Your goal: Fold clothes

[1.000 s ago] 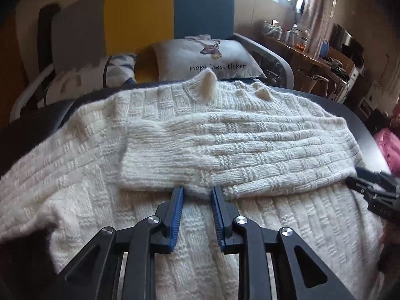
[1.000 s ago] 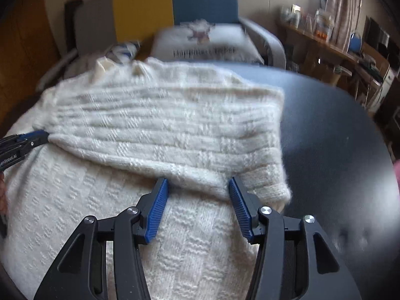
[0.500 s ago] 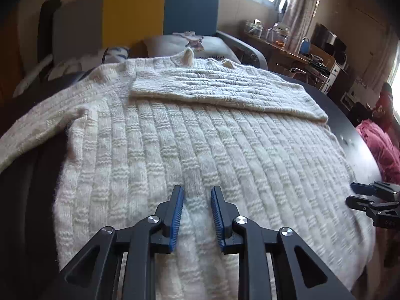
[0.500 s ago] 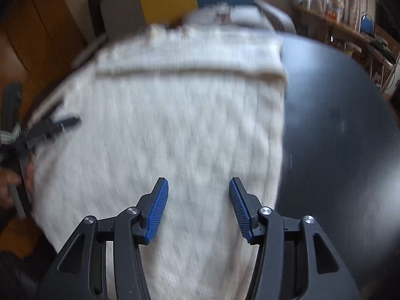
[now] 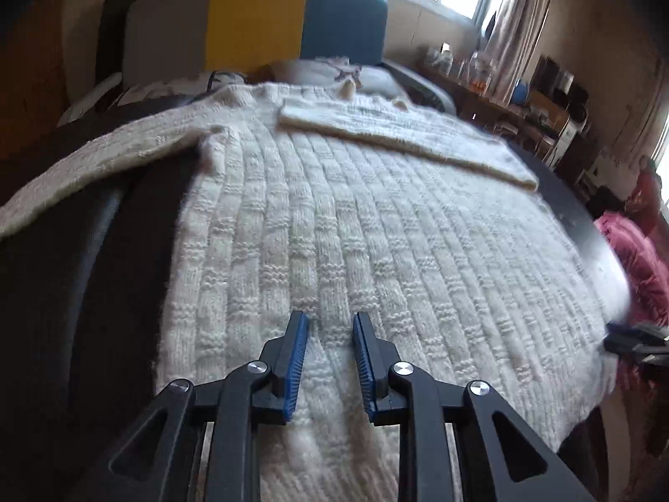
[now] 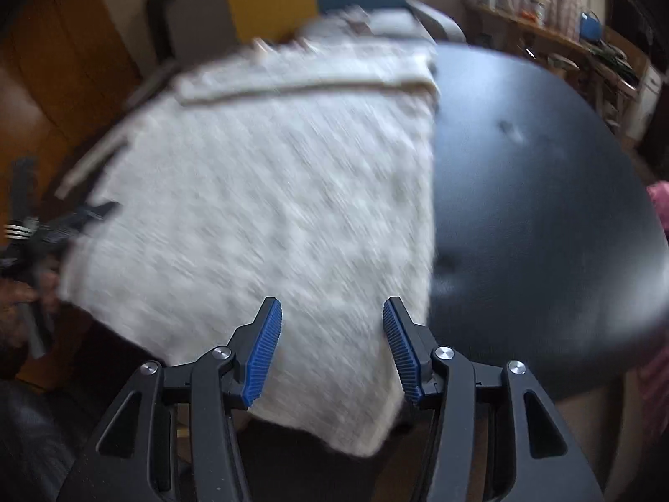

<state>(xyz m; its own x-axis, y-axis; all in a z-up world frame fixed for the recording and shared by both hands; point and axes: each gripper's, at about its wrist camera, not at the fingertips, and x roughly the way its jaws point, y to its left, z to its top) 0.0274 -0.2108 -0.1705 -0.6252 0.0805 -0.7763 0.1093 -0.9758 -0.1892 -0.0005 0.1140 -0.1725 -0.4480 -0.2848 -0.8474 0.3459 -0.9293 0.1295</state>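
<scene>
Hovering over the sweater (image 5: 376, 230) hem with both grippers, left gripper (image 5: 328, 359) narrowly parted and right gripper (image 6: 332, 345) spread, both empty, we see its long axis running away toward the folded sleeve (image 5: 401, 136).

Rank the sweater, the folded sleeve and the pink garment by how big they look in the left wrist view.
1. sweater, fills most of the frame.
2. folded sleeve, a band across its far end.
3. pink garment, cut off by the right edge, so its true size is unsure.
</scene>
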